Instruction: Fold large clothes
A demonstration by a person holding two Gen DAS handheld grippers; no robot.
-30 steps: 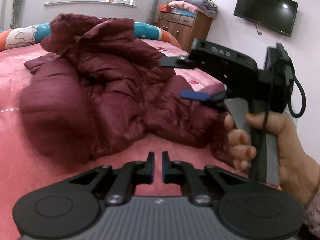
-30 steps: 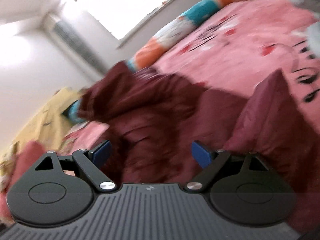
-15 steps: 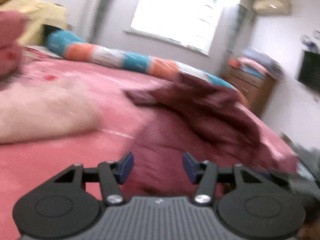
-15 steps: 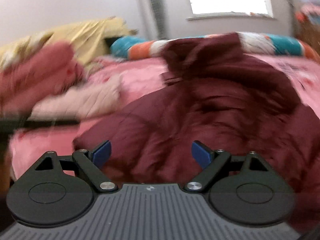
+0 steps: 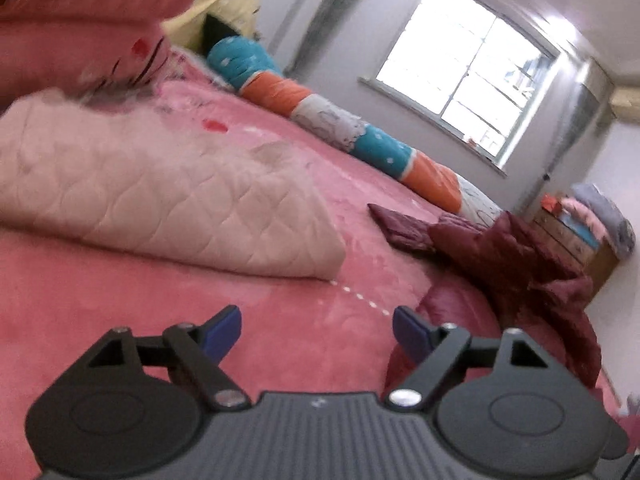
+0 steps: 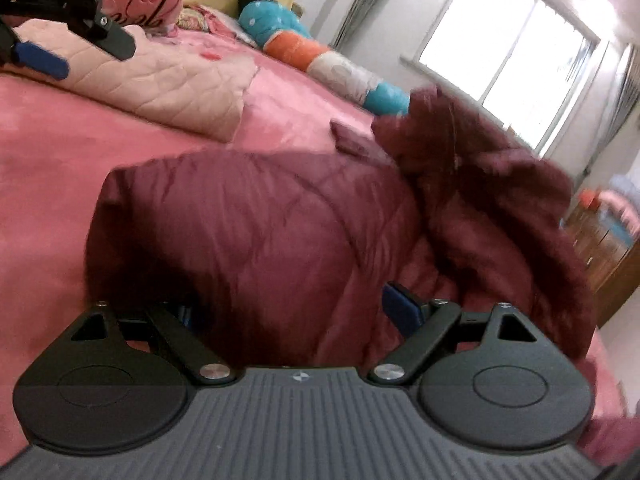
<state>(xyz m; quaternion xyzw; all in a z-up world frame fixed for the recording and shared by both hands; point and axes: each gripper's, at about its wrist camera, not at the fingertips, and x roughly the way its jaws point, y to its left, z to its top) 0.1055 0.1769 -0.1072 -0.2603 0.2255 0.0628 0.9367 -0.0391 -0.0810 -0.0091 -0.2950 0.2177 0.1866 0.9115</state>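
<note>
1. A folded pale pink quilted blanket (image 5: 168, 196) lies at the left on the pink plush bed (image 5: 120, 304), with a rolled pink pillow (image 5: 80, 16) behind it.
2. A long bolster striped in teal, orange and white (image 5: 332, 120) runs along the far edge of the bed, below the bright window (image 5: 472, 80).
3. The left tool (image 5: 317, 330) points across bare bed cover; its blue-padded jaws have just been opening and now stand wide apart with nothing between them. In the right wrist view it shows at the upper left (image 6: 72, 36), above the blanket.
4. The dark maroon padded winter jacket (image 6: 280, 240), the garment to be folded, lies crumpled on the bed to the right of the blanket, its furry collar heaped up on the right side.
5. The right tool (image 6: 288, 312) is spread wide just in front of the jacket's near edge; its left pad is hidden in the dark fabric's shadow, and no pad visibly presses on the cloth.
6. A wooden dresser (image 5: 580, 248) with folded bedding on top stands at the far right.
</note>
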